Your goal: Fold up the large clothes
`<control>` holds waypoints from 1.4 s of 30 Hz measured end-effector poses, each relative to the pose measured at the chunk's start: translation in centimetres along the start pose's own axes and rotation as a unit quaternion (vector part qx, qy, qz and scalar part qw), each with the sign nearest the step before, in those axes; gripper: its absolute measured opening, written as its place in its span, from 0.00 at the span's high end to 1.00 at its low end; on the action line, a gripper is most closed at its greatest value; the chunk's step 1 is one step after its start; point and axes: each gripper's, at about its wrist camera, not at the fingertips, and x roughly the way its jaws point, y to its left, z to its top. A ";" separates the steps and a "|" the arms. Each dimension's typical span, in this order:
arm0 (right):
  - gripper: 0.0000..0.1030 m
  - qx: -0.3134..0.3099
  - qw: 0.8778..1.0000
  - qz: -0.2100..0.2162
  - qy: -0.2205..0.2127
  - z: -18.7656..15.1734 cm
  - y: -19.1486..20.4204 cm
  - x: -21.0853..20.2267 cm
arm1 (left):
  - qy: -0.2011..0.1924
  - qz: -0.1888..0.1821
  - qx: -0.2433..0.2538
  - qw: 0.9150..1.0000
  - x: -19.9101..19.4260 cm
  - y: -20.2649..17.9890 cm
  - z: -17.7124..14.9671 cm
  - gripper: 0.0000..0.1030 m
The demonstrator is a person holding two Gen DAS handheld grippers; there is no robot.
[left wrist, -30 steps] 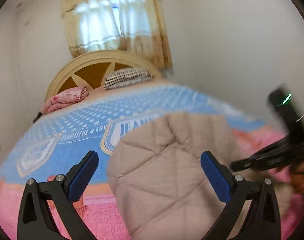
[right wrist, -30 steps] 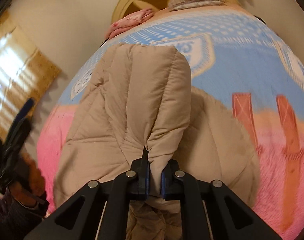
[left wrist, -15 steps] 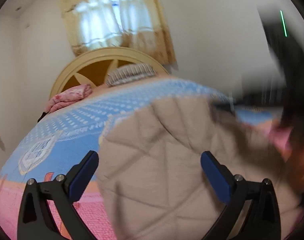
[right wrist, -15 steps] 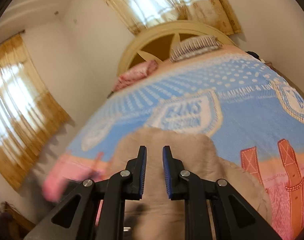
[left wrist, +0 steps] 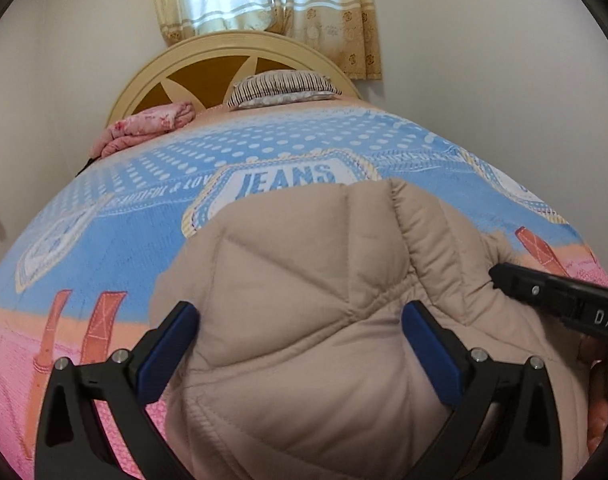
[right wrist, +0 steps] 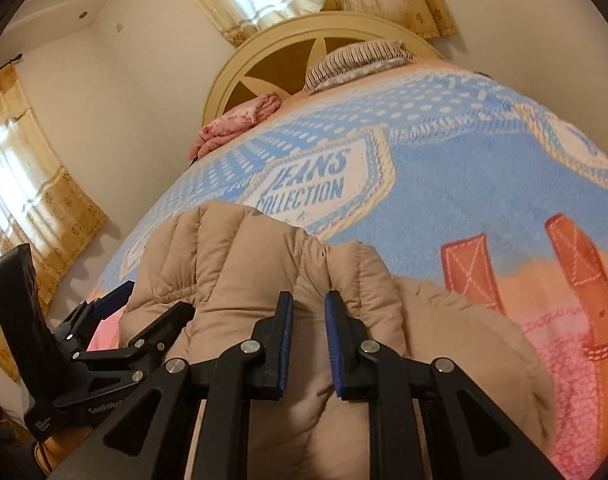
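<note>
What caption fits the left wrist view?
Open left gripper poised over beige puffer jacket on bed.

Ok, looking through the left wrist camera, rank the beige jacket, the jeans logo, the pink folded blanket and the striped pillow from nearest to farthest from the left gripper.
1. Beige jacket, between the left gripper's open fingers.
2. Jeans logo, mid-bed, just beyond the jacket.
3. Pink folded blanket, far left, and striped pillow, centre: both at the headboard, too close to call.

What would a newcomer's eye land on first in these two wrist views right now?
First, the puffy beige quilted jacket, bunched at the near end of the bed between both sets of tongs. The left tongs stand wide open around its fold, while the right tongs are nearly together with a narrow gap, gripping nothing. Behind it lies the loud blue and pink blanket with a JEANS COLLECTION badge, running to the round headboard.
</note>
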 end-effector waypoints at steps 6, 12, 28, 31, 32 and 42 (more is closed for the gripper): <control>0.85 0.014 1.000 0.006 0.014 -0.7 -0.9 1.6 | 0.007 -0.010 -0.014 1.000 0.7 0.0 -0.8 0.00; 0.85 0.019 1.000 0.008 0.021 -1.2 -1.3 2.2 | 0.007 -0.012 -0.017 1.000 0.9 -0.2 -1.1 0.00; 0.87 0.025 0.999 0.006 0.044 -1.6 -1.9 3.9 | 0.015 -0.018 -0.024 0.999 1.7 -0.1 -1.5 0.00; 0.87 0.026 0.999 0.006 0.047 -1.7 -2.0 4.2 | 0.018 -0.019 -0.024 0.999 1.9 -0.1 -1.4 0.00; 0.87 0.027 0.998 0.007 0.048 -1.7 -2.0 4.2 | 0.020 -0.019 -0.024 0.999 2.0 -0.1 -1.4 0.00; 0.85 0.001 0.998 -0.013 0.054 -1.2 -1.2 3.8 | 0.041 -0.030 -0.021 0.999 1.6 0.3 -1.0 0.00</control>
